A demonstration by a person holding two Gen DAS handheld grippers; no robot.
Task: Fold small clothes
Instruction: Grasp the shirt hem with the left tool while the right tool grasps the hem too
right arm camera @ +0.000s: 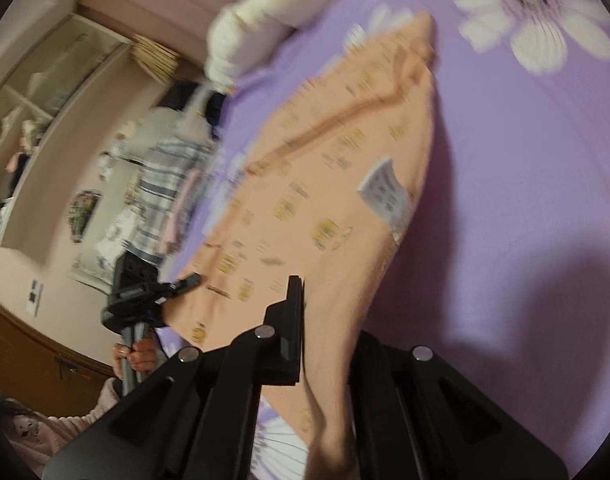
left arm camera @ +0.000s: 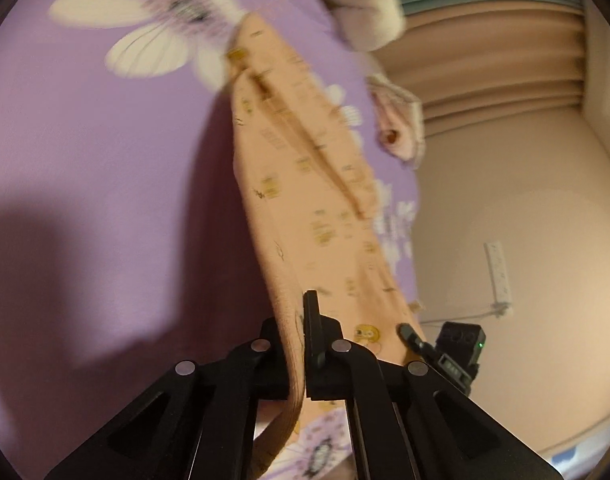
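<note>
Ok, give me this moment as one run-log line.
step: lifting to fold | left claw: shut on peach garment | right claw: shut on peach garment | surface: purple floral bedsheet | view: blurred

My left gripper (left arm camera: 303, 344) and right gripper (right arm camera: 305, 328) are both clamped tight, each angled downward, fingers pointing forward.

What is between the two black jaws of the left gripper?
The edge of the peach printed cotton garment, pinched by the left gripper; the left wrist view shows it.
</note>
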